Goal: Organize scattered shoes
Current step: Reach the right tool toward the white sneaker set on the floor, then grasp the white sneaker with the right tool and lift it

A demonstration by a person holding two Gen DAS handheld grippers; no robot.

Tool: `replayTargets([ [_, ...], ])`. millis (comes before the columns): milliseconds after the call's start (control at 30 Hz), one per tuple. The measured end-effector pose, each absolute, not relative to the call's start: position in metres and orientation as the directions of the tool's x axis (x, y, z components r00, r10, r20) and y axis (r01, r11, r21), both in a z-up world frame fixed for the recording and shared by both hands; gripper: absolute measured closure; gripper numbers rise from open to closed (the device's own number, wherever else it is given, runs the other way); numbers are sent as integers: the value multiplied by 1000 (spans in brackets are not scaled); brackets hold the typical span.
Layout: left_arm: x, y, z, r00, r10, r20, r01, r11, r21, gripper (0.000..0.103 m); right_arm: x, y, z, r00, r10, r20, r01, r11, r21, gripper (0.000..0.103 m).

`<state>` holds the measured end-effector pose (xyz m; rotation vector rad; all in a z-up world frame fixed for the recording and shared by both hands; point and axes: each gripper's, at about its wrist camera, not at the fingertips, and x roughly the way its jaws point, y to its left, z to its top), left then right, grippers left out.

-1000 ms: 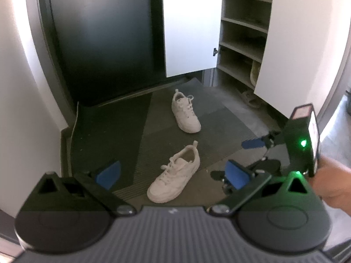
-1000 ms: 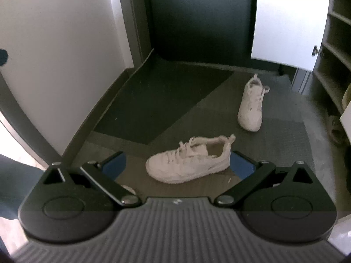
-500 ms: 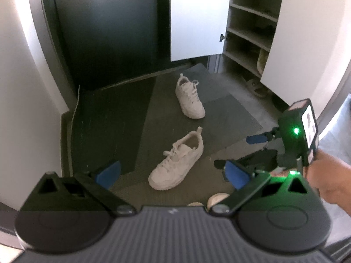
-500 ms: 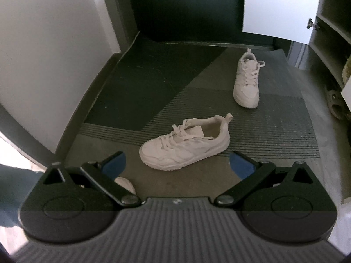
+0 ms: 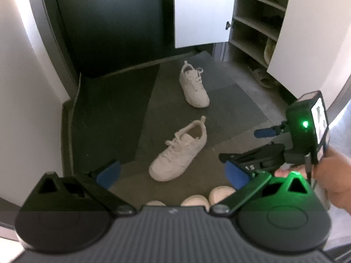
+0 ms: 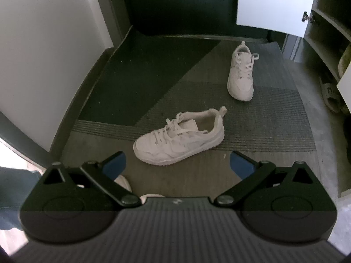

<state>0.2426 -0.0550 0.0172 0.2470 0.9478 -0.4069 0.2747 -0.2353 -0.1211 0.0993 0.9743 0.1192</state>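
Holding both grippers wide open with nothing in them, we look down at the near white shoe (image 6: 178, 139) lying half on the mat (image 6: 274, 114). We should lower the right gripper (image 6: 177, 164) slowly and pinch its heel edge firmly.

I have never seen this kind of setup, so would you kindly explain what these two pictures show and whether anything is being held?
No robot: a person carries a two-finger gripper in each hand, with a fisheye camera on each looking along its fingers. One picture is from the left gripper, the other from the right gripper; the left view also shows the right gripper. Both are open and hold nothing. On the floor mat lie a near white sneaker and a far white sneaker, apart. An open shoe cabinet stands beyond.
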Motion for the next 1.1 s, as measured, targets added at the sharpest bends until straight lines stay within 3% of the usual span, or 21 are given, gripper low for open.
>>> replayTargets([
  [467, 251, -70, 8, 511, -212, -833, 425, 905, 30, 0, 279, -245, -132, 522, 146, -840, -9, 986, 166, 0],
  [833, 270, -64, 12, 547, -186, -816, 341, 940, 15, 0, 281, -236, -131, 511, 195, -837, -139, 980, 143, 0],
  [1033, 271, -45, 28, 559, -219, -800, 310, 950, -43, 0, 276, -224, -131, 529, 157, -834, -285, 958, 0, 0],
  [1100, 270, -36, 34, 557, -240, -795, 306, 949, -73, 0, 265, -198, -140, 571, 129, -810, -502, 836, -220, 0],
])
